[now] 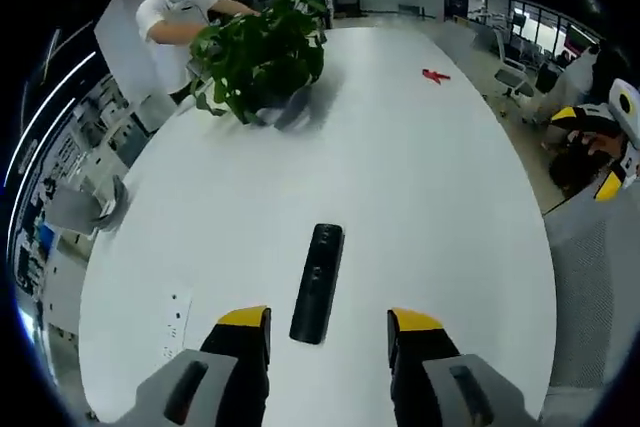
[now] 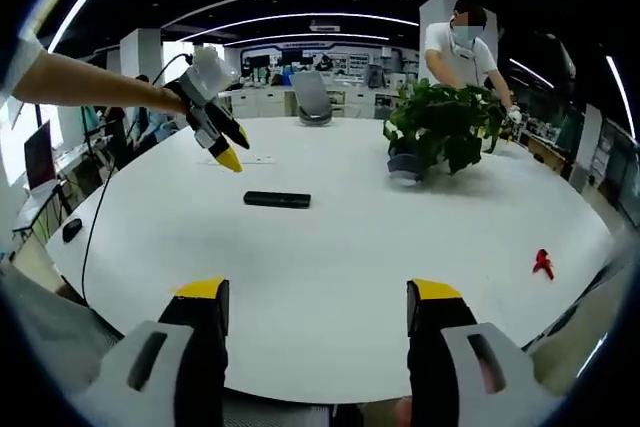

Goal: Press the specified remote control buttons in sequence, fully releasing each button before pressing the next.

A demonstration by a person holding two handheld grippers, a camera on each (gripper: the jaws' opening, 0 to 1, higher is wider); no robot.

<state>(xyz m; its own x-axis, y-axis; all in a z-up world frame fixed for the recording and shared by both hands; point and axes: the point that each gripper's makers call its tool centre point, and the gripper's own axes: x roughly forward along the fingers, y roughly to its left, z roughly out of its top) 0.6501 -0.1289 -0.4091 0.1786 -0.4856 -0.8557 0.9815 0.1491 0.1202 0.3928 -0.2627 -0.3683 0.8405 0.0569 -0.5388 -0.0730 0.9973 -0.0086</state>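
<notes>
In the left gripper view, your left gripper [image 1: 329, 330] sits at the bottom centre of the frame with its yellow-tipped fingers [image 1: 245, 317] apart and nothing between them. The black remote control [image 1: 318, 282] lies flat on the white tabletop [image 1: 420, 197] just above that gap, its long axis running up the frame and tilted slightly to the right; its near end falls between the two fingertips in the picture, but they are not touching it. A potted plant [image 1: 262, 57] stands on the tabletop in the upper left of the frame, with a person in a white shirt [image 1: 172, 9] behind it. A small red object [image 1: 434, 75] lies on the tabletop in the upper right, and a white card [image 1: 175, 322] lies flat at lower left. In the right gripper view, your right gripper [image 2: 318, 309] is at the bottom centre, fingers [image 2: 205, 292] also spread wide and empty, over the near edge of the tabletop [image 2: 330, 247]. There the remote control [image 2: 277, 200] appears left of centre, lying crosswise. Your left gripper [image 2: 222, 137] comes in from the upper left on your bare arm [image 2: 90, 82], its yellow tip pointing down toward the tabletop, above and left of the remote and clear of it. The plant [image 2: 440, 127] is in the upper right, the red object [image 2: 542, 263] at right.
</notes>
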